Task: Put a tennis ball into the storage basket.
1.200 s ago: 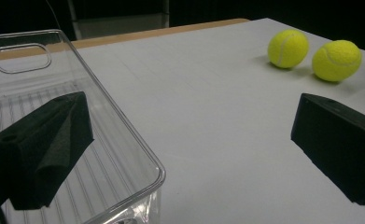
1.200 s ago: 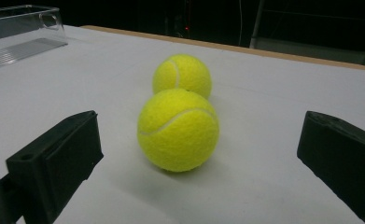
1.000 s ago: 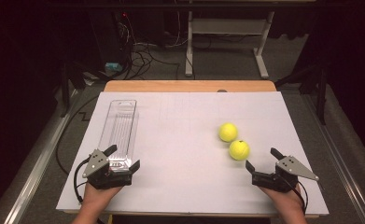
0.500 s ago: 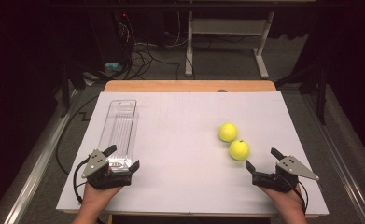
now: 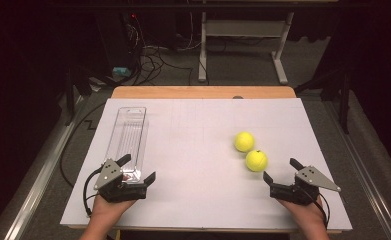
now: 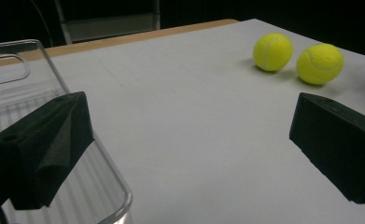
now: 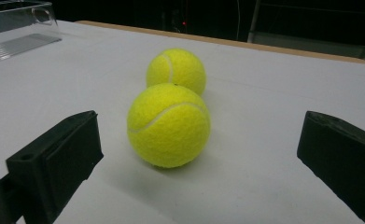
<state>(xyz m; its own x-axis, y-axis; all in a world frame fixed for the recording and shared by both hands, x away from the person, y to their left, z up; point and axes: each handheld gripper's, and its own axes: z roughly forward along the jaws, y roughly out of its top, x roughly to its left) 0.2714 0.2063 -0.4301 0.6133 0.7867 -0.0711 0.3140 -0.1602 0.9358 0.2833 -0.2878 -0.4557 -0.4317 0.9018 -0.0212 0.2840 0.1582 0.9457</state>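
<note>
on the white tabletop [image 5: 203, 125], two tennis balls [image 5: 250, 151] lie near dark surroundings.

Two yellow-green balls [image 5: 250, 151] with pale curved seams lie on a white sheet [image 5: 193, 150]; the tray [image 5: 128, 140] is clear, ribbed plastic; jaws black.

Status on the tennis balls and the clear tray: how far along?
Done: nothing; the clear tray is empty. In hand: nothing; right gripper is open, facing the near ball, apart from it. Left gripper is open at the tray's near end. Left: both balls, including the far ball.
</note>
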